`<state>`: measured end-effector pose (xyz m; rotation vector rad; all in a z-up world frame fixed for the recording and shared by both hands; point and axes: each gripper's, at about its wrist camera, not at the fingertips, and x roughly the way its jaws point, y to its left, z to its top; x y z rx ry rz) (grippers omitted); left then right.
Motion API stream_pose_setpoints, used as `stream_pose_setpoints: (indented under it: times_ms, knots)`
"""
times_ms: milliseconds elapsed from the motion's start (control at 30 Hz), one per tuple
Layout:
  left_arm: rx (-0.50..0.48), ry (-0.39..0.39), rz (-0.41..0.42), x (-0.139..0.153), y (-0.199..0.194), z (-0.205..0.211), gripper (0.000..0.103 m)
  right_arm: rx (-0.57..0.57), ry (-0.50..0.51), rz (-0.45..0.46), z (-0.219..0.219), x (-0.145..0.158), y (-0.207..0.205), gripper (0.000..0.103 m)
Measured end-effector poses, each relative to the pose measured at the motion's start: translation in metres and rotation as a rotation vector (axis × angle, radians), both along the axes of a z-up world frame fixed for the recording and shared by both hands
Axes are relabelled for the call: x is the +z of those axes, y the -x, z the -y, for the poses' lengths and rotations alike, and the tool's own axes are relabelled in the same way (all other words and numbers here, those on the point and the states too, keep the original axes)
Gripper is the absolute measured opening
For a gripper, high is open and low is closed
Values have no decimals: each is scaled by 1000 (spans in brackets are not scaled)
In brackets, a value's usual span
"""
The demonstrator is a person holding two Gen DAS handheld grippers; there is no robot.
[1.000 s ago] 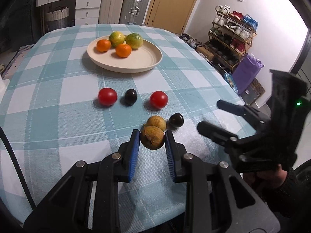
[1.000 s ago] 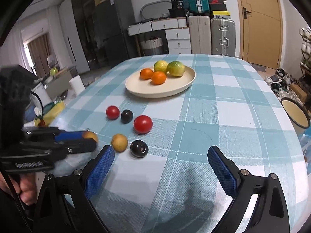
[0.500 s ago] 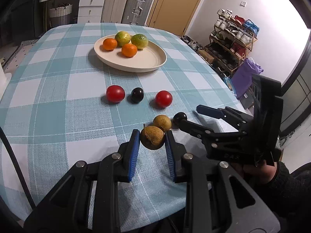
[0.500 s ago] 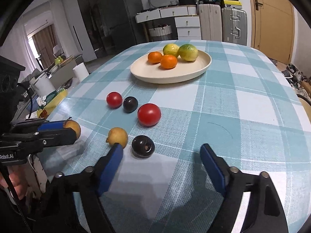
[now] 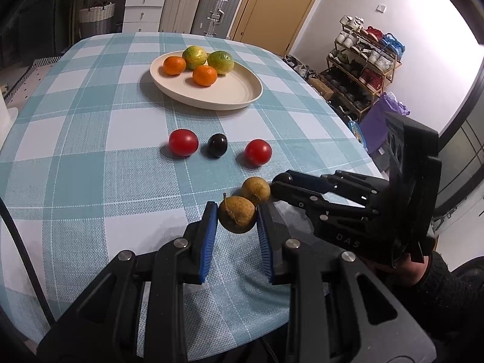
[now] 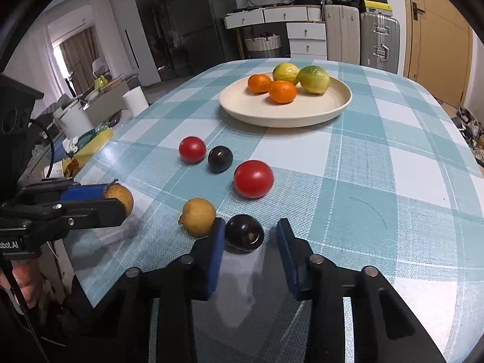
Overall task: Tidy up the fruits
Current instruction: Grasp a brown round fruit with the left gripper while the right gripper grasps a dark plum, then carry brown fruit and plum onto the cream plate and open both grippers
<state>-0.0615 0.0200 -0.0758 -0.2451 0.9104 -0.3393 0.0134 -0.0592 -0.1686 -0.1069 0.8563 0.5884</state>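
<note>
Right tongs (image 6: 250,236) now astride plum (image 6: 244,233).

At lower centre the left claw (image 5: 237,211) pinches a brown fruit (image 5: 237,214). From the right, the right claw (image 5: 276,184) reaches a dark fruit (image 5: 283,178) on the checked tabletop (image 5: 90,151).
</note>
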Motion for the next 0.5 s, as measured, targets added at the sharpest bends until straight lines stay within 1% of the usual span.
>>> stream_pose_setpoints:
  times_ms: [67,133,267,433,500]
  knots:
    - [2,0,1,0,0,-1,23,7,5,7,-2,0,1,26]
    - [4,0,4,1,0,-2,23,19,-12,1,0,1,1,25]
    - [11,2,13,5,-4,-5,23,11,-35,36,4,11,4,25]
    - [19,-8,44,21,-18,-10,23,-4,-68,85,12,34,1,25]
    - [27,0,53,30,-29,-14,23,-9,-86,104,16,46,-5,25]
